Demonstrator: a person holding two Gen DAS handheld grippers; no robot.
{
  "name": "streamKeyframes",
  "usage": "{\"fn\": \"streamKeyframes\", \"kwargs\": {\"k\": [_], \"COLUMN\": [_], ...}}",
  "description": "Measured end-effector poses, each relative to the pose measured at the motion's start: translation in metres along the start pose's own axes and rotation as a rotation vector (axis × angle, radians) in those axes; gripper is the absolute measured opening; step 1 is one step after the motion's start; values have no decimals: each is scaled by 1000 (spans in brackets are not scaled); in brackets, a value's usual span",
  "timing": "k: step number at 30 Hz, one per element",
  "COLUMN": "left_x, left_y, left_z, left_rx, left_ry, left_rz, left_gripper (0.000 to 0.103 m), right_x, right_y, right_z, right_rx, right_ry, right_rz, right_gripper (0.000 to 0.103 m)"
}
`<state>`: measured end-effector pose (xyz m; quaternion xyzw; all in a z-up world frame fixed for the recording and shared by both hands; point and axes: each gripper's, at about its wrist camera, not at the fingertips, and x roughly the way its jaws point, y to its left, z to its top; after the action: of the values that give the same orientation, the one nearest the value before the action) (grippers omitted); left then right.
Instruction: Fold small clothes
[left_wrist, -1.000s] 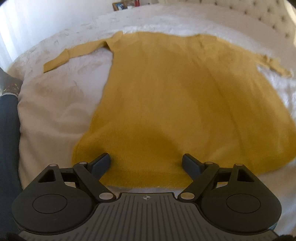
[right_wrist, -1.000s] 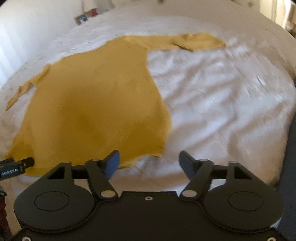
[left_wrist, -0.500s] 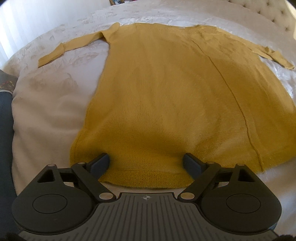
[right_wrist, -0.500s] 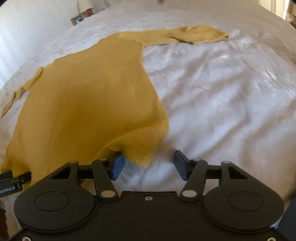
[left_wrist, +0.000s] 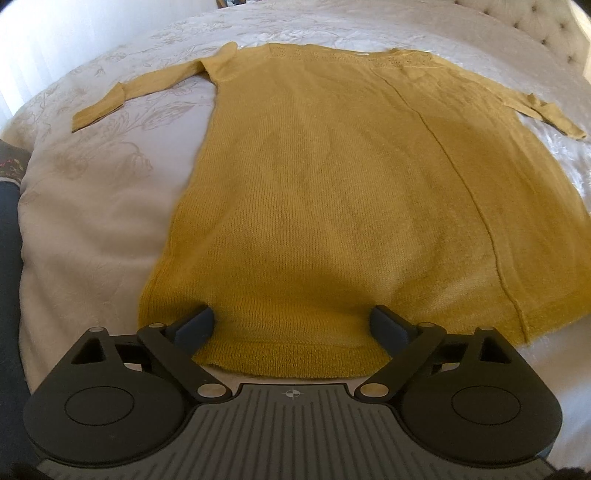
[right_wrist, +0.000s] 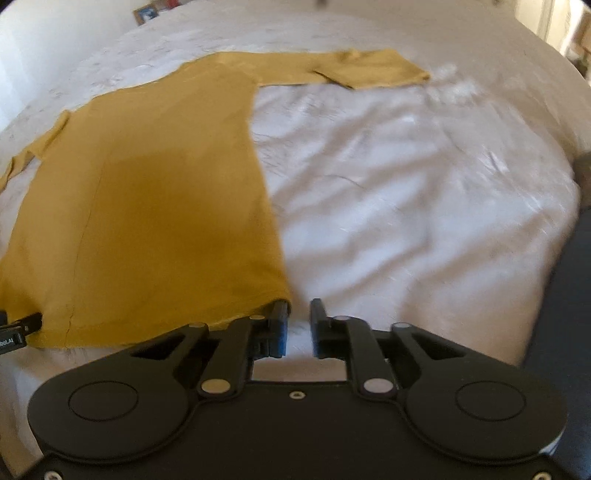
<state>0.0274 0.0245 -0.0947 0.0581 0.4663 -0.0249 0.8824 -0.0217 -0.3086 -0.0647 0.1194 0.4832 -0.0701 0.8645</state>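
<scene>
Mustard knit sweater hem lies between the left gripper jaws.

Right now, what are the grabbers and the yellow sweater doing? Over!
Left gripper wide open over the hem. Right gripper has just been closing, nearly shut beside the corner, pinching nothing. Yellow sweater flat on the bed. Nothing in the way.

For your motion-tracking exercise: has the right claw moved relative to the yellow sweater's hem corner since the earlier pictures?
Yes. The right claw has shifted sideways toward the yellow sweater; its hem corner, formerly left of the fingers, now meets the left finger. The jaws have just been closing, with only bedspread between.
</scene>
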Motion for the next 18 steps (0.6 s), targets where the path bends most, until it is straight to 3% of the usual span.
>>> {"fn": "streamKeyframes", "kwargs": {"k": [4, 8, 13, 18], "left_x": [0, 1, 2, 2], "left_y": [-1, -1, 1, 4], "left_z": [-1, -2, -2, -3], "left_rx": [-5, -7, -17, -21], "left_ry": [-6, -11, -14, -15], "left_rz": [1, 2, -1, -10], "left_gripper": [94, 96, 102, 102], "right_x": [1, 16, 36, 31], "right_y": [3, 15, 19, 7], "right_z": [4, 13, 8, 2], "right_rx": [29, 25, 0, 24], "right_ry": [-46, -52, 8, 34], "right_rz": [58, 93, 58, 27], "right_gripper": [29, 52, 53, 54]}}
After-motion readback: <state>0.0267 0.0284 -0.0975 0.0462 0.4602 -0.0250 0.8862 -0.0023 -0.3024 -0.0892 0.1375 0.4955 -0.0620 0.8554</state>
